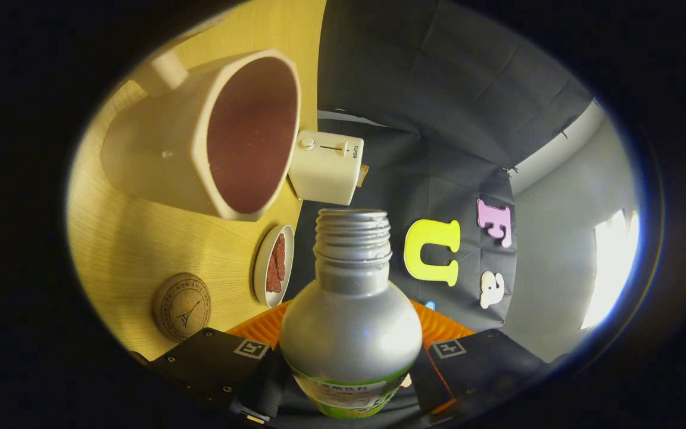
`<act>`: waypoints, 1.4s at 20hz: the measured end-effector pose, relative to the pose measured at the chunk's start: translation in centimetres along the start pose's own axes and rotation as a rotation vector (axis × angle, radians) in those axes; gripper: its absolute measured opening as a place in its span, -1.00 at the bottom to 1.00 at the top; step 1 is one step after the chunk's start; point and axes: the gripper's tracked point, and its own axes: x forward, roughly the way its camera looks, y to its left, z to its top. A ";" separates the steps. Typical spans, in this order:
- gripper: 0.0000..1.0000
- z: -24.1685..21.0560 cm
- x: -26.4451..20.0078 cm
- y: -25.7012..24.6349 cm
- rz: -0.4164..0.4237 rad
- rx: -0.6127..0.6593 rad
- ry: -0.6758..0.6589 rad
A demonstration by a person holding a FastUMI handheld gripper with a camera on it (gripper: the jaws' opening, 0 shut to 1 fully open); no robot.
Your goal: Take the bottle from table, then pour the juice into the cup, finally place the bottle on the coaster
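My gripper (350, 381) is shut on a silver metal bottle (352, 322) with a threaded, uncapped neck and a green label; both fingers press on its body. The whole view is rolled on its side, so the bottle is tilted over. A cream cup (200, 143) with a reddish-brown inside stands on the wooden table (134, 250), its mouth close beside and beyond the bottle's neck. No liquid shows at the bottle's mouth. A round cork coaster (181, 307) lies on the table near my finger (224, 363).
A small white dish (273, 265) holding something dark red sits between the coaster and the bottle. A cream toaster (325, 167) stands past the cup at the table's far side. Something orange and ribbed (259, 328) lies just behind the bottle.
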 end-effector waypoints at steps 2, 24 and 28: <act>0.67 0.1 0.1 -0.2 -0.007 -0.016 -0.007; 0.67 -0.7 0.5 -1.9 -0.048 -0.073 -0.014; 0.67 -0.6 0.4 -2.1 -0.050 -0.078 -0.018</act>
